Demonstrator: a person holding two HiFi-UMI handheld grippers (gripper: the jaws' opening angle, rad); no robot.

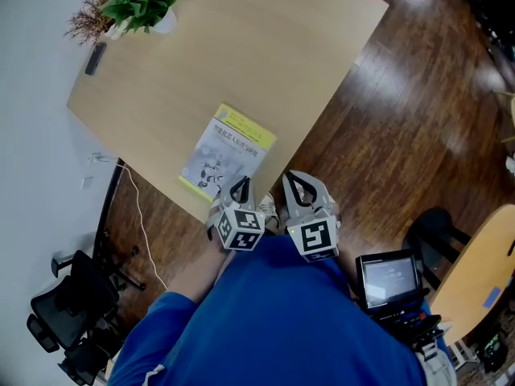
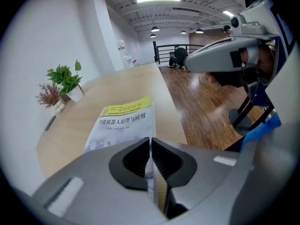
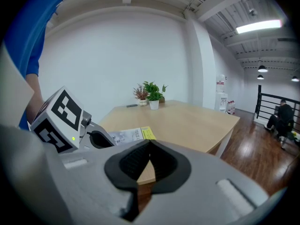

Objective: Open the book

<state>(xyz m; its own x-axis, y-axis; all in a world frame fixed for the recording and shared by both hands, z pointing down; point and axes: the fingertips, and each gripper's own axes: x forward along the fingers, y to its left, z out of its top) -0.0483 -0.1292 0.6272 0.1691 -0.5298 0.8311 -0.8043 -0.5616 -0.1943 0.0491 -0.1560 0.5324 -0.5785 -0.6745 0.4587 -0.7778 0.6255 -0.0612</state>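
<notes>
Book (image 1: 228, 149) lies closed and flat by the near edge of the wooden surface (image 1: 241, 47); left tool (image 1: 239, 185) is clenched on the book's near edge; right tool (image 3: 149, 143) is clenched on nothing, just right of the left one.

智能机器人原理与应用 is printed as one dark title line on the pale grey paperback book (image 2: 123, 125), just below its yellow top band (image 2: 129, 106). Small print on that band is not legible.
</notes>
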